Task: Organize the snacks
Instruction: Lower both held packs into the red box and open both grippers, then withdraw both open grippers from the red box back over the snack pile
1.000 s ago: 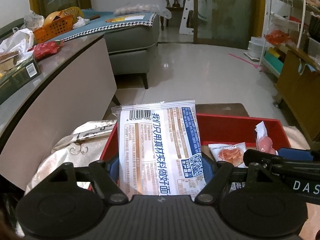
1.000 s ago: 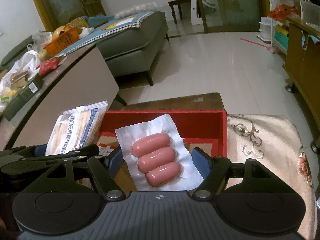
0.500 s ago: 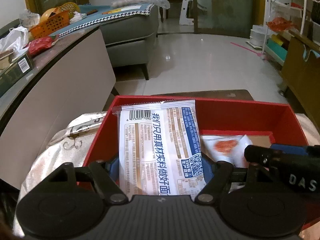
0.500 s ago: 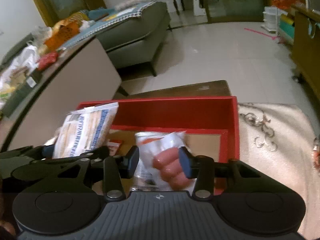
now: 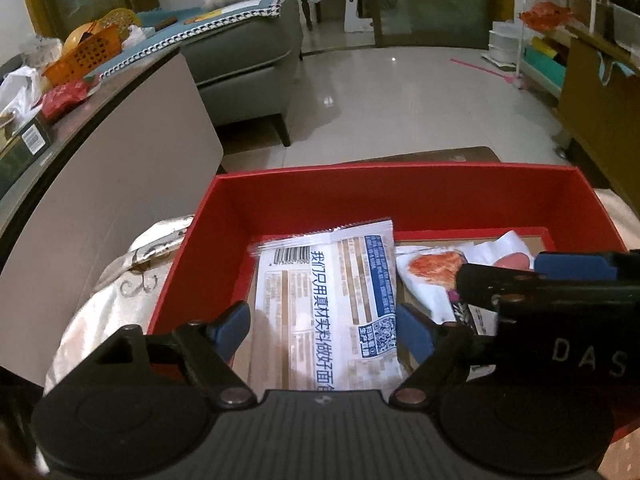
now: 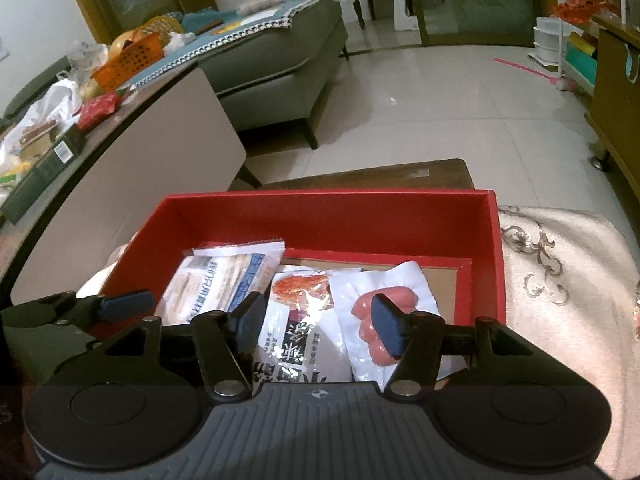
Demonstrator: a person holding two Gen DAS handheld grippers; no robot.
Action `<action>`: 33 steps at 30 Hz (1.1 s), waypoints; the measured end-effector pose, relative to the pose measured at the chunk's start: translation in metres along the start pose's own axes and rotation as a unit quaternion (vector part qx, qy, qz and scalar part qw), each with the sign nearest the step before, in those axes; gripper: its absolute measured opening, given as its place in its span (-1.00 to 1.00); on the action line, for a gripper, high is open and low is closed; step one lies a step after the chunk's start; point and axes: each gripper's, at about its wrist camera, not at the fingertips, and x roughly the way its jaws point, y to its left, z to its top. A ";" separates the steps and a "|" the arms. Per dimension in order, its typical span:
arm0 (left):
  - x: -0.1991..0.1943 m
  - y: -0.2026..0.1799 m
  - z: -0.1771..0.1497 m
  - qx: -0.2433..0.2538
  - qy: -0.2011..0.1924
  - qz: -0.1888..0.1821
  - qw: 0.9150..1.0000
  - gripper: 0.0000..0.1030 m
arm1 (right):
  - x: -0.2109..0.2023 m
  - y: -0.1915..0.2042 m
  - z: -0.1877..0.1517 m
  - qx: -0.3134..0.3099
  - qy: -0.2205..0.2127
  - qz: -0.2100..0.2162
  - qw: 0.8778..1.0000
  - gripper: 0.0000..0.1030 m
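Bread packet point(image 5: 328, 308) lying flat at left in the red box point(image 5: 400, 188), sausage pack point(image 6: 384, 312) at right, jerky bag point(image 6: 300, 320) between. Left gripper point(image 5: 320, 330) just opened, pads clear of the packet. Right gripper point(image 6: 316, 326) likewise opened, gripping nothing.

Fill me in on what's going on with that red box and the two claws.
A person with a claw in each hand is packing snacks into the red box. The left claw has just been opening around the white noodle packet, which lies in the box's left side. The right claw has also just been opening; the sausage pack lies on the box floor beside a dried-meat packet. Neither claw grips anything.
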 end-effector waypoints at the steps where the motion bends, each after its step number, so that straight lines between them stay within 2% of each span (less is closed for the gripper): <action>1: 0.000 0.003 0.000 -0.005 0.000 0.000 1.000 0.46 | -0.001 -0.001 0.001 0.000 0.000 -0.002 1.000 0.30; 5: -0.006 0.007 -0.001 -0.006 -0.004 -0.003 1.000 0.46 | -0.005 -0.001 0.002 0.003 -0.003 -0.006 1.000 0.35; 7: -0.011 0.008 -0.001 -0.004 -0.009 0.001 1.000 0.46 | -0.008 0.001 0.003 0.002 -0.005 -0.007 1.000 0.47; 13: -0.038 0.017 -0.001 -0.009 -0.030 -0.006 0.999 0.46 | -0.029 0.012 0.009 -0.007 -0.008 -0.004 1.000 0.63; 24: -0.098 0.038 -0.014 -0.021 -0.073 -0.023 0.997 0.46 | -0.093 0.023 0.008 0.034 -0.050 0.039 0.997 0.72; 26: -0.108 0.044 -0.019 -0.026 -0.078 -0.026 0.996 0.47 | -0.109 0.025 0.002 0.041 -0.064 0.045 0.996 0.73; 29: -0.126 0.053 -0.030 -0.029 -0.089 -0.028 0.995 0.47 | -0.139 0.033 -0.008 0.049 -0.100 0.055 0.992 0.87; 30: -0.131 0.056 -0.033 -0.029 -0.092 -0.028 0.995 0.47 | -0.150 0.035 -0.012 0.051 -0.116 0.060 0.990 1.00; 33: -0.153 0.068 -0.045 -0.035 -0.105 -0.035 0.993 0.48 | -0.186 0.042 -0.027 0.052 -0.175 0.087 0.979 1.00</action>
